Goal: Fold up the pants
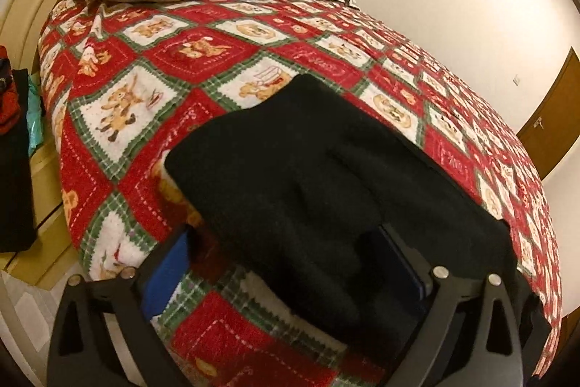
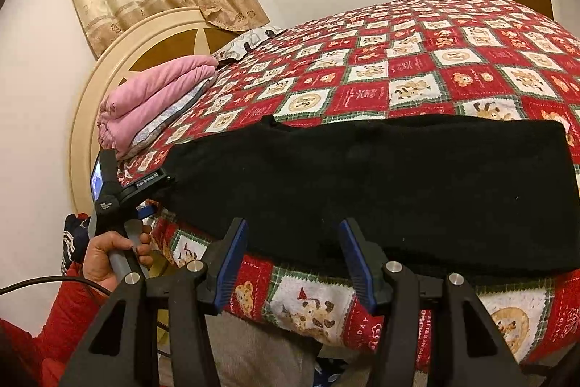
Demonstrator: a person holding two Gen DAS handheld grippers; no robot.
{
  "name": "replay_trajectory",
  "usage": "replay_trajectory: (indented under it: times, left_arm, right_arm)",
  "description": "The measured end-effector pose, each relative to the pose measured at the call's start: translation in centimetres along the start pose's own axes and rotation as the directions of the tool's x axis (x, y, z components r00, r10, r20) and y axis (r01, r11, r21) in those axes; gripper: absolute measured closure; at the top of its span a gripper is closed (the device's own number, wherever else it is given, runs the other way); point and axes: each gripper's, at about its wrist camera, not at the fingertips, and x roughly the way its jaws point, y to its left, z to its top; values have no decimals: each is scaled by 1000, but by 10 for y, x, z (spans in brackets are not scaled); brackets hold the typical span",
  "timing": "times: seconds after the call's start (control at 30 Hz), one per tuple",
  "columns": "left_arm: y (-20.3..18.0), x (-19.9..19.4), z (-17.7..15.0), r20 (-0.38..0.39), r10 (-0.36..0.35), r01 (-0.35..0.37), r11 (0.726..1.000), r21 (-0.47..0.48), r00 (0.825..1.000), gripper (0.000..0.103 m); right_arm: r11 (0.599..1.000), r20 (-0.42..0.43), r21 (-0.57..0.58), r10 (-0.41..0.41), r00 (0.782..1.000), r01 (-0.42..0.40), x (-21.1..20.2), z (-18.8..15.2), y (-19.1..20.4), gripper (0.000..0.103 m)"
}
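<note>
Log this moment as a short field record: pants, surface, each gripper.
pants: black pants, folded into a long band, near edge of bed
surface: red patchwork quilt
left gripper: open wide, straddling one end of the pants
right gripper: open, at the pants' near edge, not pinching
other: pink blanket on pillow by headboard

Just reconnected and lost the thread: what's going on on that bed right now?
A person is folding black pants on a bed with a red patchwork quilt, a gripper in each hand. The pants lie folded into a long band along the near edge. The left gripper stands wide open around one end; the right gripper is open at the near edge, not gripping.
</note>
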Motion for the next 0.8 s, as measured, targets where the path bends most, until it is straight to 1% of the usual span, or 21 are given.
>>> replay_trajectory:
  times: [0.1,0.2,0.23,0.33,0.37,0.4,0.43,0.5,0.57,0.6,0.63,0.67,0.7,0.73,0.77,0.8]
  left_arm:
    - [12,-15,-1,31,-23,24,998,-51,999,3]
    - [30,-30,-7,88,-56,68,988,-136,995,3]
    - [35,-29,-8,86,-72,86,983,-161,994,3]
    - [43,-16,-4,37,-112,117,969,-216,993,5]
    - [43,-14,-3,44,-135,142,963,-229,990,7]
    - [41,-11,-2,59,-162,172,957,-236,985,7]
    - [37,-9,0,64,-176,186,955,-232,982,7]
    - [31,-1,5,57,-170,179,958,-223,984,7]
    - [29,2,6,77,-163,177,955,-237,984,7]
    - [30,2,7,90,-166,183,951,-250,982,8]
    - [30,3,9,96,-165,185,949,-256,982,11]
    - [30,1,9,102,-162,183,950,-255,982,28]
    - [30,0,10,106,-149,171,954,-245,983,49]
    - [32,0,11,107,-144,165,958,-234,984,62]
    - [34,3,12,101,-179,198,953,-231,979,79]
    - [38,5,12,95,-205,223,944,-245,974,80]
  right_arm:
    - [1000,7,5,5,1000,-5,-2,-1,-1,48]
    - [1000,15,20,12,1000,-13,-3,-1,-4,48]
    - [999,13,29,17,1000,-17,-2,-1,-6,48]
    - [999,-4,48,23,1000,-23,2,-3,-10,48]
    - [998,-7,52,23,1000,-22,2,-3,-12,48]
    - [998,-5,55,22,1000,-22,2,-4,-13,48]
    - [998,-2,60,22,1000,-22,2,-4,-14,48]
    - [998,0,66,20,1000,-20,1,-3,-16,48]
    - [997,-1,70,20,1000,-20,1,-4,-17,48]
    - [997,-3,72,21,1000,-21,2,-4,-17,48]
    - [997,-5,73,22,1000,-22,2,-4,-17,48]
    - [997,-7,73,24,1000,-23,3,-5,-17,48]
    - [997,-7,72,25,1000,-24,3,-5,-17,48]
    - [997,-5,72,27,1000,-26,3,-5,-16,48]
    - [997,-3,73,28,1000,-28,2,-4,-16,48]
    - [997,-1,73,29,1000,-28,2,-4,-16,48]
